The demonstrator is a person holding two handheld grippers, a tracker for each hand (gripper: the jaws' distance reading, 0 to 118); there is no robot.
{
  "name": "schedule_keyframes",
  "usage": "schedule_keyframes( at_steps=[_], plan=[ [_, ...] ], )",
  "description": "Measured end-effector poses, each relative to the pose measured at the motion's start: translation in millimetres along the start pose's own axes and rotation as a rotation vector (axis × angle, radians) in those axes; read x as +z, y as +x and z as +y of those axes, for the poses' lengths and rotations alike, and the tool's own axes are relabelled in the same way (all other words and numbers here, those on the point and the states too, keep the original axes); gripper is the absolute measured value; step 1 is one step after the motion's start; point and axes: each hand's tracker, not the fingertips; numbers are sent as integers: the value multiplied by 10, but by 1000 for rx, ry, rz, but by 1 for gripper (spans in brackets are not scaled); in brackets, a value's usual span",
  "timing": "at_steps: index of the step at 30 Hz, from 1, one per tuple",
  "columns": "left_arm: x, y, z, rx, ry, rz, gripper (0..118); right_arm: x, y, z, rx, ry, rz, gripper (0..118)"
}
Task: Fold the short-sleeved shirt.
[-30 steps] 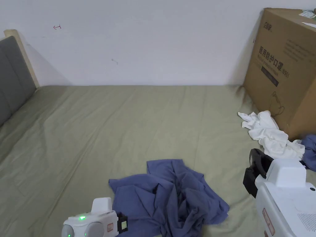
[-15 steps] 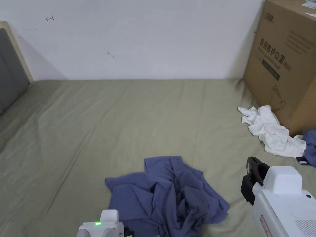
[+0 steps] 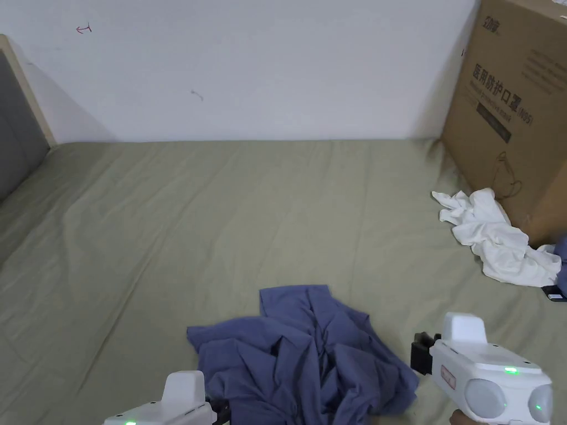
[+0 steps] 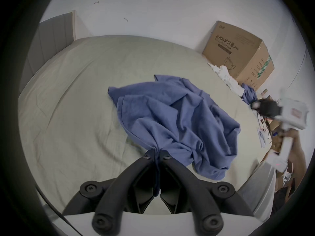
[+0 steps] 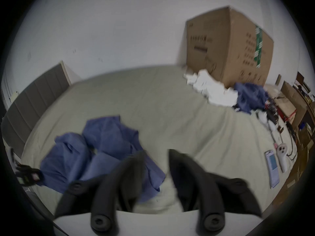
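Note:
A crumpled blue short-sleeved shirt [image 3: 310, 359] lies in a heap on the olive-green bed sheet [image 3: 221, 221], near the front. In the left gripper view my left gripper [image 4: 157, 152] is shut on a bunched edge of the blue shirt [image 4: 179, 120]; its white body [image 3: 166, 407] sits at the shirt's near left corner in the head view. My right gripper [image 5: 156, 152] stands open just right of the blue shirt [image 5: 102, 154], jaws apart with nothing between them. Its white body [image 3: 482, 376] hovers beside the shirt's right edge.
A large cardboard box [image 3: 515, 110] stands at the back right against the white wall. A white garment [image 3: 498, 238] lies crumpled before it, with another blue cloth [image 5: 250, 98] beside it. A grey headboard [image 3: 16, 127] is at the left. A phone [image 5: 272, 168] and a remote lie on the bed's right edge.
My right gripper has swung left and down, closer to the shirt's right edge. The left gripper has stayed at the shirt's near left corner. The head camera has shifted a little.

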Motion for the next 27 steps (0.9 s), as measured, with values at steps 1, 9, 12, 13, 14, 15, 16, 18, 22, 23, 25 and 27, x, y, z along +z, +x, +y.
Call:
schedule_keyframes(
  at_steps=[1, 9, 12, 13, 14, 15, 16, 18, 22, 23, 25, 27],
  plan=[
    [17, -6, 9, -1, 5, 0, 2, -162, 10, -14, 5, -46, -5, 52],
    [-7, -79, 3, 5, -7, -2, 2, -769, -89, -195, 2, -251, -5, 78],
    [-5, -89, -6, 6, -10, 0, 2, -763, -153, -230, 19, -245, 17, 58],
    [-6, -95, -11, 8, -11, 0, 2, -741, -157, -217, 18, -248, 30, 45],
    [-6, -100, -15, 9, -12, 0, 2, -688, -172, -197, 11, -250, 43, 22],
    [-2, -103, -19, 11, -11, 1, 2, -649, -191, -180, 7, -245, 50, 10],
    [-8, -114, -19, 12, -10, 1, 2, -606, -215, -163, 13, -236, 56, 10],
    [9, -119, -20, 18, -5, -1, 2, -434, -285, -114, 50, -202, 42, 10],
    [112, -122, 25, 32, 26, -16, 2, -56, -295, 30, 92, -140, 45, 10],
    [144, -126, 50, 39, 37, -22, 2, 62, -298, 79, 104, -117, 42, 10],
    [221, -154, 124, 55, 69, -41, 2, 287, -250, 193, 129, -63, 43, 10],
    [313, -178, 228, 67, 104, -46, 2, 550, -200, 321, 131, 0, 64, 10]
  ],
)
